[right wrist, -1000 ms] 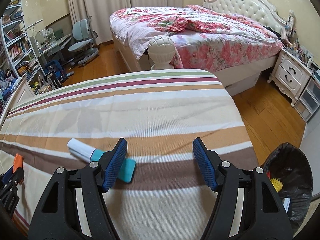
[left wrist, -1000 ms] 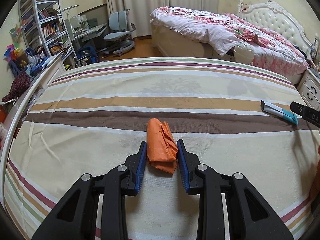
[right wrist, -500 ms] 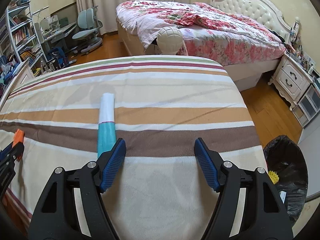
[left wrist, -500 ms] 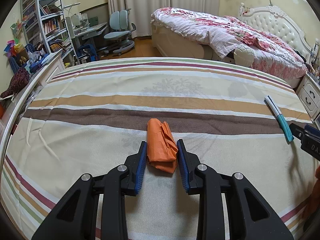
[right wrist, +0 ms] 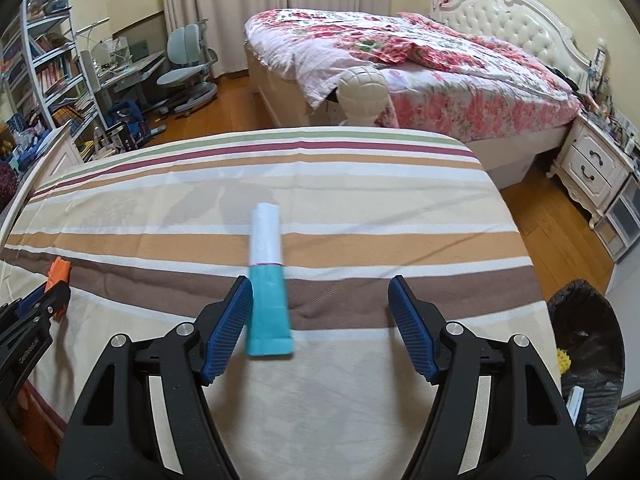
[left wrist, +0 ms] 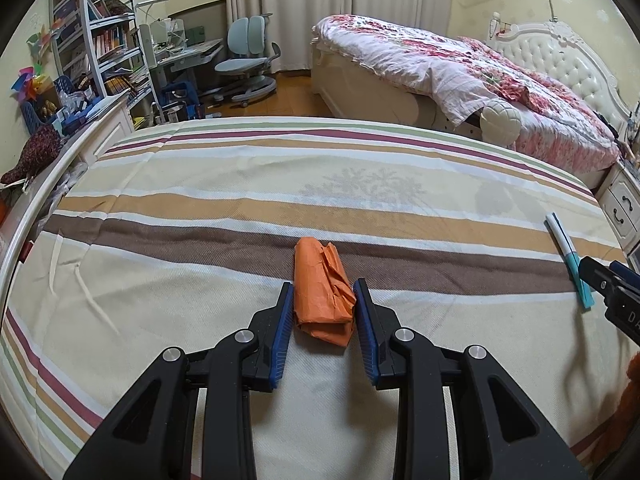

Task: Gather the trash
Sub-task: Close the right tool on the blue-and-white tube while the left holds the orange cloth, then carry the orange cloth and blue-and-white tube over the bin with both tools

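Left gripper (left wrist: pixel 323 320) sits low over the striped bedsheet (left wrist: pixel 200 216), its blue pads closed against both sides of a crumpled orange wrapper (left wrist: pixel 322 294). Wrapper's near end lies between the pads; its far end reaches onto the brown stripe. Whether the wrapper is lifted off the sheet or resting on it — cannot tell.

Right gripper (right wrist: pixel 326 326) has its jaws spread wide, holding nothing. A flat teal-and-white packet (right wrist: pixel 267 280) lies on the sheet between the fingers, close beside the left finger (right wrist: pixel 226 326) and well apart from the right one. Teal end is near, white end far; the packet runs straight away from the camera, across the brown and tan stripes. In the left wrist view the same packet shows at the far right of the sheet, with the right gripper's tip just beside its teal end.

From the right wrist view, the left gripper and a bit of the orange wrapper appear at the left edge.

Outward: a black-lined trash bin (right wrist: pixel 586 364) stands on the wooden floor off the right edge of the striped sheet, some yellow and white scraps visible inside. Beyond the sheet's far edge — a bed with a floral quilt (right wrist: pixel 400 52) and a white tufted headboard (right wrist: pixel 516 28). White nightstand (right wrist: pixel 592 164) at far right. Bookshelf (left wrist: pixel 100 40), desk and a grey chair (left wrist: pixel 246 64) at far left.
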A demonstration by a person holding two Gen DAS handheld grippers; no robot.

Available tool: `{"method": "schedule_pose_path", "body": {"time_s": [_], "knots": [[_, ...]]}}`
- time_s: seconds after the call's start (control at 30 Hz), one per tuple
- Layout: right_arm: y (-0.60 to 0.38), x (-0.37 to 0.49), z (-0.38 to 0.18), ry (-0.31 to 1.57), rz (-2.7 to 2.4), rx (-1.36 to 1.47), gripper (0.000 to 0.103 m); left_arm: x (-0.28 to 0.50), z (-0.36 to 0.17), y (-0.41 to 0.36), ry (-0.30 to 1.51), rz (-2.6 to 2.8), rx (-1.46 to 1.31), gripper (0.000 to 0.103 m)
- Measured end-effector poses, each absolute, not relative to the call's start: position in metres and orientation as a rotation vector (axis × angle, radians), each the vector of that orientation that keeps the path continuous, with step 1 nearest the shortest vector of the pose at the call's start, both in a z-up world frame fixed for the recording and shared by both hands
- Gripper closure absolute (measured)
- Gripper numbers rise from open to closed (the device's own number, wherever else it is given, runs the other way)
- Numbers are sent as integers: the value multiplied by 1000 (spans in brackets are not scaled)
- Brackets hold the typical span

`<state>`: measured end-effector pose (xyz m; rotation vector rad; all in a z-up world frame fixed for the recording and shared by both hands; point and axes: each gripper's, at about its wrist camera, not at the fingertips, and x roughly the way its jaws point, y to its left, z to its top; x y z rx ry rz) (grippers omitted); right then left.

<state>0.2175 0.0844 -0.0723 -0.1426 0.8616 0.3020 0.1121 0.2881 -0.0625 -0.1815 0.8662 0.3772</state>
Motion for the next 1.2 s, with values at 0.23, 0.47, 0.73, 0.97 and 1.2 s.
{"method": "schedule_pose_path", "body": {"time_s": [0.23,0.47,0.73,0.97,1.2], "knots": [[112,225,-76,875,335,-193,53,114,-62,292,865,377,-185,72],[115,223,-78,875,333,-214,84,115,-61,291,862,366,-188,72],[104,211,-76,867,331,-194,86,110,-58,285,852,353,-171,72],[87,189,-73,859,336,-169,86,101,-56,271,846,330,-160,72],[67,166,-67,843,333,-150,86,89,-57,246,849,283,-151,72]]}}
